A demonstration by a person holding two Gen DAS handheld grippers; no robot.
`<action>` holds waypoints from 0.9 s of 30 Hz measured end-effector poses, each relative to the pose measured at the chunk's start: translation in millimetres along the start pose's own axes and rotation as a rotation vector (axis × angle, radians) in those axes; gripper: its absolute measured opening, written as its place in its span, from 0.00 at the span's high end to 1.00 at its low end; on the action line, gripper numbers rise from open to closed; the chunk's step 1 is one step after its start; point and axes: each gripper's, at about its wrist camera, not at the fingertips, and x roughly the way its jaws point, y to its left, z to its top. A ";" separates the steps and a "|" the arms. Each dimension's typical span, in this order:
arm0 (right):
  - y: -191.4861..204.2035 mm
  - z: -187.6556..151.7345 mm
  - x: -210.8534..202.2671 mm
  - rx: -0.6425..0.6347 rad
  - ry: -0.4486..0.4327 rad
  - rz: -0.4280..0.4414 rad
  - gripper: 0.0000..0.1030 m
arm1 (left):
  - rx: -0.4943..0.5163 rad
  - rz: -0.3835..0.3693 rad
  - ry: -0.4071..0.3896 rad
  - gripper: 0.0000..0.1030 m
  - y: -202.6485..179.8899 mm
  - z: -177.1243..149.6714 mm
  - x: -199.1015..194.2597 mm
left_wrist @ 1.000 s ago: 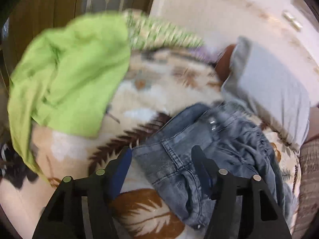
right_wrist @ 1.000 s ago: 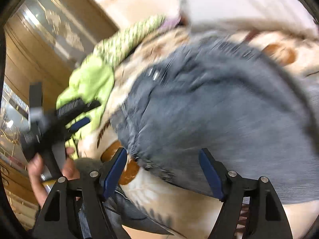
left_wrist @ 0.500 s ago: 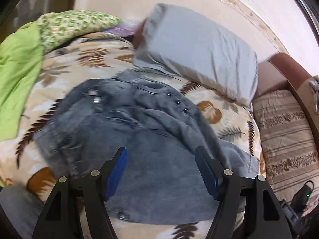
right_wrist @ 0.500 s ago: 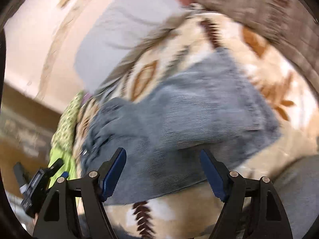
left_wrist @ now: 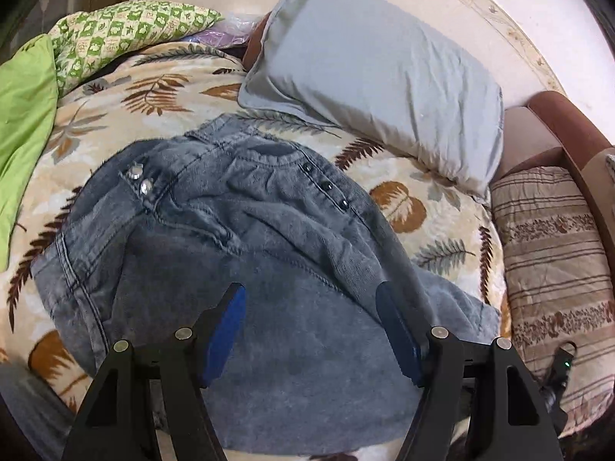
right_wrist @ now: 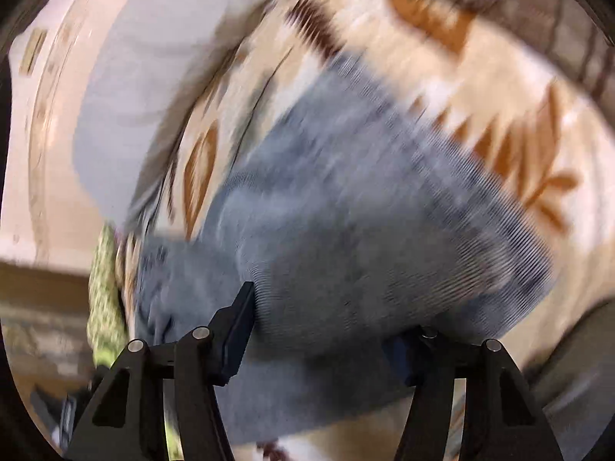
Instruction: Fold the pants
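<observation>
While both claws gape empty, left claw [left_wrist: 309, 299], right claw [right_wrist: 323, 326], jeans [left_wrist: 230, 238] folded, waistband toward pillow [left_wrist: 376, 77].

Both wrist views close above pants [left_wrist: 238, 269], overlapping.

left gripper [left_wrist: 309, 303] — fingers spread wide | right gripper [right_wrist: 326, 315] — fingers spread wide

A bed under a leaf-print blanket [left_wrist: 161, 88]

Grey denim pants [left_wrist: 238, 238] lie crumpled at its middle. A grey pillow [left_wrist: 369, 73] rests at the far side, a green checked cushion [left_wrist: 123, 34] and lime-green cloth [left_wrist: 23, 115] at the left edge.
</observation>
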 end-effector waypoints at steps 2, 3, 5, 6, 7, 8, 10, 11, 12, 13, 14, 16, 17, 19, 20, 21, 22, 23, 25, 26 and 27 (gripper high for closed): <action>-4.0 7.8 -6.1 -0.021 -0.058 -0.019 0.56 | -0.004 0.013 0.018 0.33 -4.9 11.5 12.7; -2.8 8.4 -7.5 -0.050 -0.076 -0.038 0.66 | 0.000 0.021 0.035 0.33 -10.1 19.2 22.0; 0.1 5.9 -12.1 -0.099 -0.110 -0.054 0.88 | -0.003 0.023 0.073 0.32 -21.4 34.0 41.4; 1.8 5.5 -13.5 -0.113 -0.115 -0.059 0.89 | -0.002 0.014 0.104 0.32 -28.3 42.4 54.6; 5.6 5.8 -15.2 -0.130 -0.122 -0.067 0.92 | -0.008 0.015 0.144 0.33 -36.2 52.1 71.6; 10.7 5.1 -15.8 -0.155 -0.128 -0.083 0.92 | -0.023 0.023 0.171 0.33 -41.6 60.2 85.7; 14.8 1.5 -10.4 -0.188 -0.113 -0.106 0.92 | -0.056 0.043 0.228 0.33 -50.3 75.6 116.9; 14.3 1.4 -4.6 -0.191 -0.106 -0.106 0.92 | -0.070 0.076 0.253 0.33 -57.5 85.9 137.8; 12.9 0.7 -2.6 -0.193 -0.103 -0.105 0.92 | -0.073 0.099 0.271 0.33 -62.5 93.5 152.8; 14.5 -0.1 -1.4 -0.204 -0.099 -0.109 0.91 | -0.070 0.126 0.289 0.34 -68.0 100.6 167.0; 15.3 -0.4 -2.7 -0.218 -0.109 -0.105 0.87 | -0.063 0.164 0.305 0.33 -75.8 108.2 183.0; 16.3 1.0 -3.9 -0.221 -0.119 -0.103 0.83 | -0.028 0.249 0.318 0.34 -91.0 119.9 210.5; 14.2 2.7 -3.6 -0.210 -0.114 -0.089 0.75 | -0.011 0.294 0.316 0.34 -98.0 125.4 222.8; 11.7 5.6 -3.2 -0.197 -0.113 -0.077 0.59 | -0.039 0.390 0.301 0.34 -103.2 129.5 242.4; 10.2 7.3 -2.5 -0.192 -0.109 -0.069 0.57 | -0.052 0.443 0.310 0.33 -103.9 130.7 256.0; 9.8 8.6 -1.7 -0.191 -0.102 -0.067 0.57 | -0.048 0.479 0.323 0.33 -103.6 129.0 265.2; 9.5 9.6 -0.9 -0.191 -0.099 -0.068 0.57 | -0.027 0.522 0.342 0.49 -103.2 127.6 276.0; 9.5 10.1 -0.3 -0.193 -0.095 -0.071 0.57 | -0.001 0.580 0.351 0.77 -101.8 126.6 284.5; 7.9 11.3 0.4 -0.189 -0.083 -0.063 0.57 | -0.022 0.590 0.330 0.84 -95.6 129.5 281.9; 3.9 13.1 -1.0 -0.167 -0.079 -0.038 0.57 | -0.067 0.540 0.302 0.87 -90.8 133.1 272.2; 0.7 15.2 -1.9 -0.147 -0.077 -0.015 0.57 | -0.099 0.490 0.273 0.88 -87.1 137.0 260.2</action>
